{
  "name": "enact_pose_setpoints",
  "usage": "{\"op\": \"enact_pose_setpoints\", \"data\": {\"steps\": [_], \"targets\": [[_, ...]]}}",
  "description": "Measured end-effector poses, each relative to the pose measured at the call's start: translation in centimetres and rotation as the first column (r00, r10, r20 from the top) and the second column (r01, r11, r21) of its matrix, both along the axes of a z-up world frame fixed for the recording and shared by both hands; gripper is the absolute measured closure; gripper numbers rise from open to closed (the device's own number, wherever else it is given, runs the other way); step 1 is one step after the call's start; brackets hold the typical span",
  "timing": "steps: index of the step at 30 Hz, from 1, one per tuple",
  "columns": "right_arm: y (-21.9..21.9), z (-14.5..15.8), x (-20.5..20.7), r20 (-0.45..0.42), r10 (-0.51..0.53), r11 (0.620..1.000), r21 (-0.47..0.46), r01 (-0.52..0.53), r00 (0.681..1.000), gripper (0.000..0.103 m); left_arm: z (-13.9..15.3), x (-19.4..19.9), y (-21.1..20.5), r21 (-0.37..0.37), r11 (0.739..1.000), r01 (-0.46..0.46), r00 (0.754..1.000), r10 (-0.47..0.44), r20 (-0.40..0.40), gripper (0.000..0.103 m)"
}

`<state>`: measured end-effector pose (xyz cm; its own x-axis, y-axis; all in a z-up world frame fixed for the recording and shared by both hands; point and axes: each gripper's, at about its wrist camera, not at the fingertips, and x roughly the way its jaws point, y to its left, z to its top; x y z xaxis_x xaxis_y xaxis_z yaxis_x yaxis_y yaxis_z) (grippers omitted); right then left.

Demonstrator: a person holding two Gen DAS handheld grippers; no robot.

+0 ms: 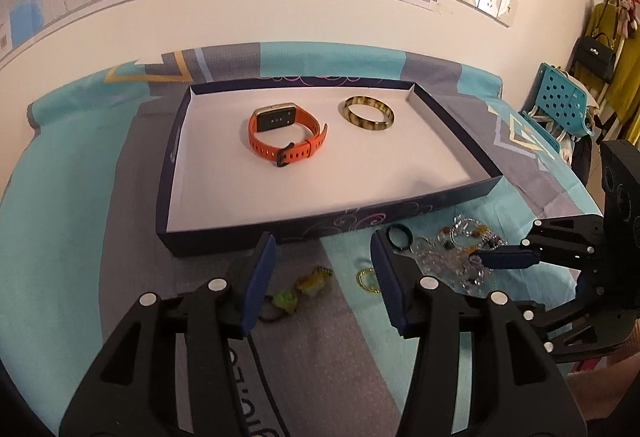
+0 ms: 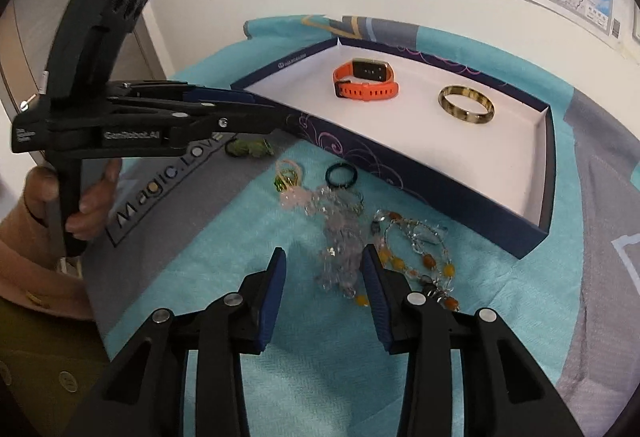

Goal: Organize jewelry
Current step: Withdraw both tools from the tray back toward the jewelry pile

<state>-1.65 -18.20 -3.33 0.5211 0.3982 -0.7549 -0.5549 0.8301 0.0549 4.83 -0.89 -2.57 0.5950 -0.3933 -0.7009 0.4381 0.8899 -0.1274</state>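
Right gripper [image 2: 324,273] released, straddling the pale clear-bead crystal bracelet [image 2: 340,237] strung away from it on the teal cloth [image 2: 224,277] beside the navy box tray [image 2: 536,225]; left gripper [image 1: 322,257] spread, farther.

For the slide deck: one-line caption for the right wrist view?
Open right claw hovers over loose bead necklaces beside a box lid already holding an orange watch and bangle.

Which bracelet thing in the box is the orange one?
The watch with the orange strap. The bangle beside it in the box is golden-brown.
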Motion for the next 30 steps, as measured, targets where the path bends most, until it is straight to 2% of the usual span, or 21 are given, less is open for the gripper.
{"op": "enact_pose_setpoints", "data": {"steps": [3,5,8,10,14,18,24,30], "targets": [[0.2,-0.2,-0.2,0.022,-0.015,1.0,-0.023,0.016,1.0,0.07,-0.1,-0.4,0.0,-0.003,1.0,0.004,1.0,-0.004,0.002,0.054],[-0.1,-0.2,-0.1,0.025,-0.045,0.999,-0.028,0.046,0.999,0.084,-0.1,-0.6,0.0,-0.003,1.0,0.009,1.0,-0.009,0.004,0.054],[-1.0,-0.2,0.2,-0.003,-0.071,0.997,0.024,0.071,0.997,0.086,-0.2,-0.9,0.1,-0.002,1.0,0.014,1.0,-0.014,0.005,0.054],[-1.6,0.1,0.2,-0.024,-0.071,0.994,0.08,0.073,0.997,0.095,-0.3,-1.2,0.2,-0.001,1.0,0.02,1.0,-0.02,0.007,0.054],[-2.8,0.8,0.2,-0.052,-0.077,0.982,0.171,0.085,0.996,0.095,-0.5,-1.7,0.3,0.003,0.999,0.035,0.999,-0.035,0.006,0.054],[-4.1,2.2,-0.1,-0.069,-0.066,0.953,0.292,0.083,0.995,0.095,-0.7,-2.4,-0.2,0.007,0.997,0.079,0.997,-0.079,0.008,0.054],[-4.9,4.1,-0.5,-0.047,-0.067,0.931,0.355,0.08,0.997,0.095,-1.2,-3.2,-2.1,0.036,0.987,0.155,0.988,-0.156,0.006,0.057],[-5.4,4.3,-0.4,-0.051,-0.077,0.921,0.379,0.091,0.996,0.095,-1.8,-2.4,-3.0,0.036,0.984,0.173,0.985,-0.172,-0.029,0.066]]}}
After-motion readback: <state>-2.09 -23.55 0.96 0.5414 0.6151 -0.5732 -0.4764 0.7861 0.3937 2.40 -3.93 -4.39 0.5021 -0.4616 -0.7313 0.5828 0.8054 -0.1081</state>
